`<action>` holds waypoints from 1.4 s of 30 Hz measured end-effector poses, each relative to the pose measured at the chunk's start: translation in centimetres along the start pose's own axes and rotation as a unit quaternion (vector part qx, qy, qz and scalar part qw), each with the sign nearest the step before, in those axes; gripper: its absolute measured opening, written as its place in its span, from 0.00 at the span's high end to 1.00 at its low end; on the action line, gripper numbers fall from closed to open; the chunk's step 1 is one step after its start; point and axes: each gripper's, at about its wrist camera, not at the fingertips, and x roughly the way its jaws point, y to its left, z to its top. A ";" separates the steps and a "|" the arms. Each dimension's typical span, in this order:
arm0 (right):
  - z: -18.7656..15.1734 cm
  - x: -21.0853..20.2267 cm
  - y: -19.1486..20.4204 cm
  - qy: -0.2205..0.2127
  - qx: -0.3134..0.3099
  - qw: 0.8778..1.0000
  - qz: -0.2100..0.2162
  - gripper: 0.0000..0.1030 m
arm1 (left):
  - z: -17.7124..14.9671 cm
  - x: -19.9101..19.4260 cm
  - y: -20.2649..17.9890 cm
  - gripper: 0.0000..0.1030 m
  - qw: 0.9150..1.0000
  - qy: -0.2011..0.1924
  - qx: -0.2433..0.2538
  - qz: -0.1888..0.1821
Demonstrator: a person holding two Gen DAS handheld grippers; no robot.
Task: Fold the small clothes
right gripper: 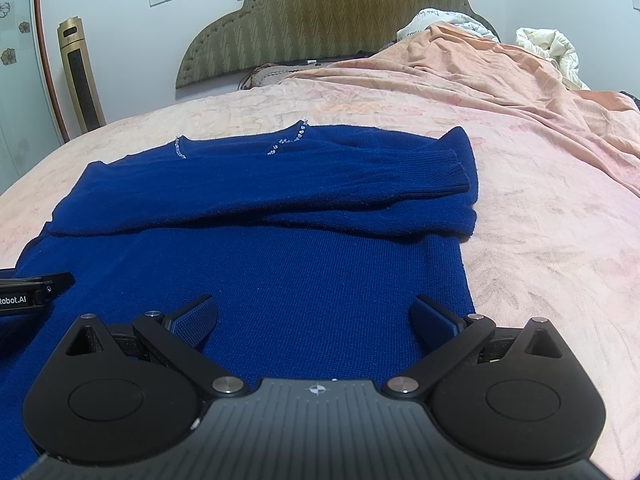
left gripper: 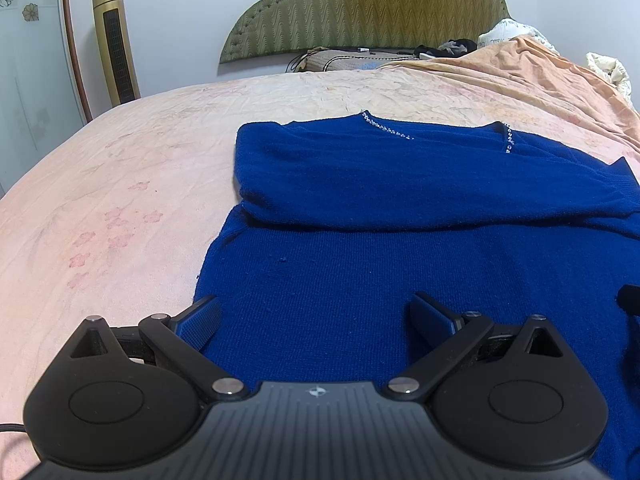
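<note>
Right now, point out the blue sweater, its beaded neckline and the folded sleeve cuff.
blue sweater (right gripper: 320, 272), right wrist view, flat body panel.
beaded neckline (right gripper: 286, 142), right wrist view, bead row.
sleeve cuff (right gripper: 460, 174), right wrist view, ribbed end.

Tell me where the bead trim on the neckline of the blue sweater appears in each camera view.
Left wrist view: bead trim sits above centre, to the right, at the far edge of the blue sweater.
Right wrist view: bead trim lies left of centre, upper middle.
Shared landmark: the green headboard behind the bed.
</note>
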 end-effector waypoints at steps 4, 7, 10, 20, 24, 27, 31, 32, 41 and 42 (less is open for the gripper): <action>0.0 0.0 0.0 0.000 0.000 1.000 0.000 0.00 | 0.0 0.0 0.0 0.01 1.000 0.000 0.000 0.000; 0.1 0.0 0.0 0.000 -0.001 1.000 0.000 0.00 | 0.0 0.0 -0.1 0.01 1.000 0.001 0.001 0.000; 0.1 0.1 0.1 0.001 -0.002 1.000 -0.001 0.00 | 0.0 0.0 -0.2 0.01 1.000 0.002 0.001 0.000; 0.3 -0.5 0.3 0.008 -0.002 1.000 -0.012 0.00 | 0.2 -0.4 -0.4 0.01 1.000 0.009 0.013 0.004; 0.4 -1.0 0.3 0.010 -0.005 1.000 -0.013 0.00 | 0.5 -0.6 -0.4 0.01 1.000 0.017 0.014 0.004; 0.4 -1.5 0.3 0.008 -0.006 1.000 -0.012 0.00 | 0.6 -0.9 -0.4 0.01 1.000 0.023 0.014 0.002; 0.4 -2.0 0.2 0.004 -0.005 1.000 -0.012 0.00 | 0.7 -1.2 -0.5 0.01 0.999 0.025 0.021 0.007; 0.3 -2.2 0.2 0.003 -0.005 1.000 -0.012 0.00 | 0.7 -1.2 -0.5 0.01 0.999 0.025 0.022 0.009; 0.0 -2.8 0.1 0.000 -0.001 1.000 -0.010 0.00 | 0.7 -1.7 -0.6 0.01 0.999 0.025 0.035 0.017; 0.0 -2.8 0.1 0.000 -0.001 1.000 -0.010 0.00 | 0.6 -1.8 -0.6 0.01 0.999 0.024 0.037 0.018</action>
